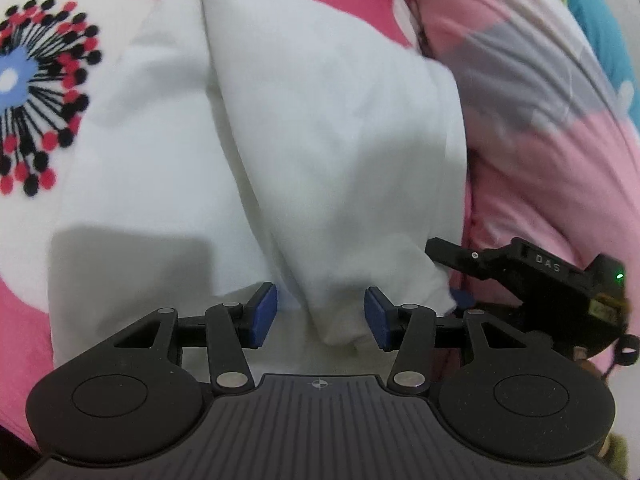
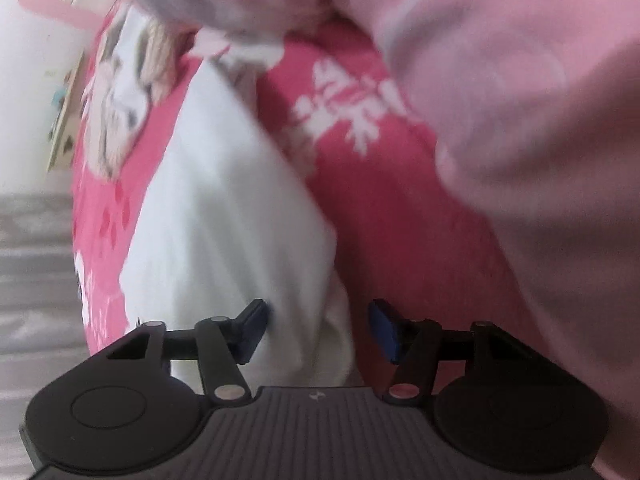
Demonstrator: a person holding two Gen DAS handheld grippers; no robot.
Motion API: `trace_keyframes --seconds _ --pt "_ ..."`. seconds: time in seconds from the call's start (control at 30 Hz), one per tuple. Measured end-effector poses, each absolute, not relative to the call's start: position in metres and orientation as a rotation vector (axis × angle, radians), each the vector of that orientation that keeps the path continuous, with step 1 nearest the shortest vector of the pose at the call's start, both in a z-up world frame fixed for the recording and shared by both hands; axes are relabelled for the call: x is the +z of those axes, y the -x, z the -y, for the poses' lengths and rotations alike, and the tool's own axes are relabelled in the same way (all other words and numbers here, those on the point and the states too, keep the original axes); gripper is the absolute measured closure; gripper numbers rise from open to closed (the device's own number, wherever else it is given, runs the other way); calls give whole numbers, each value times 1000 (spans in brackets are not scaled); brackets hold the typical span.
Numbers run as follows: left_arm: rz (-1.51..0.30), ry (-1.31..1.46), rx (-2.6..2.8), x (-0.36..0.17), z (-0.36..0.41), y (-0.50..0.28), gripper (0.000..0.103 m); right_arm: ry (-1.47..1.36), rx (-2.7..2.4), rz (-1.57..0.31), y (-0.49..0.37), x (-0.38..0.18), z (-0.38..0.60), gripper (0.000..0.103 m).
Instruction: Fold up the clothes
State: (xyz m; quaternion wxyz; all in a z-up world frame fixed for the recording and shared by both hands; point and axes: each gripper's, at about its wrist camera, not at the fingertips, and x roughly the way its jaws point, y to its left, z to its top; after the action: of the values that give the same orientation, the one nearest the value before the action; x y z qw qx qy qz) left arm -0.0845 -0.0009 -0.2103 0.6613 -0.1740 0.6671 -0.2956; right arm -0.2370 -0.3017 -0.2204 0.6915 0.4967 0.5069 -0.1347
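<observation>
Left wrist view: a pink flower-print bedspread fills the background, and a white cloth garment lies across the centre. The left gripper stands open, a fold of the garment hanging loose between its blue pads. The right gripper shows at lower right.

Right wrist view: blurred pink bedspread; the garment runs down the centre-left. The right gripper is open, cloth between its pads, with the right-hand pad clear of the cloth.

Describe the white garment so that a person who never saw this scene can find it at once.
Find the pink bedcover with big flower prints. On it, left of a pale pink quilt, lies the white garment, with a long fold ridge running towards the left gripper. It is the only plain white cloth with no print.
</observation>
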Motion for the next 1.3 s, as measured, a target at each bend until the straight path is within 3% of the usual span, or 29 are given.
trace_keyframes --seconds 0.17,0.27,0.3,0.33,0.4,0.5,0.83,1.07,1.3 --pt "-1521 382 -694 -215 7 81 55 -1021 -248 -1124 237 -203 297 79" --pt "-1533 372 -722 -217 6 77 68 -963 -218 -1125 234 -193 296 90" --pt "-1542 378 -727 -218 6 75 78 -944 -208 -1126 233 -190 295 91" --pt "-1547 391 -730 -218 3 75 88 -930 -203 -1125 232 -186 296 92" --pt "-1554 428 -732 -216 -4 74 98 -913 -194 -1117 233 -177 297 93" --pt "-1526 473 -755 -205 -14 74 103 -894 -176 -1101 233 -164 297 94" --pt "-1389 410 -813 -144 -77 75 103 -1020 -55 -1078 245 -142 254 94" --pt "-1458 262 -751 -173 -99 100 103 -1086 -82 -1163 272 -184 199 94" --pt "-1433 143 -799 -173 -99 118 103 -1064 -101 -1194 283 -186 187 94"
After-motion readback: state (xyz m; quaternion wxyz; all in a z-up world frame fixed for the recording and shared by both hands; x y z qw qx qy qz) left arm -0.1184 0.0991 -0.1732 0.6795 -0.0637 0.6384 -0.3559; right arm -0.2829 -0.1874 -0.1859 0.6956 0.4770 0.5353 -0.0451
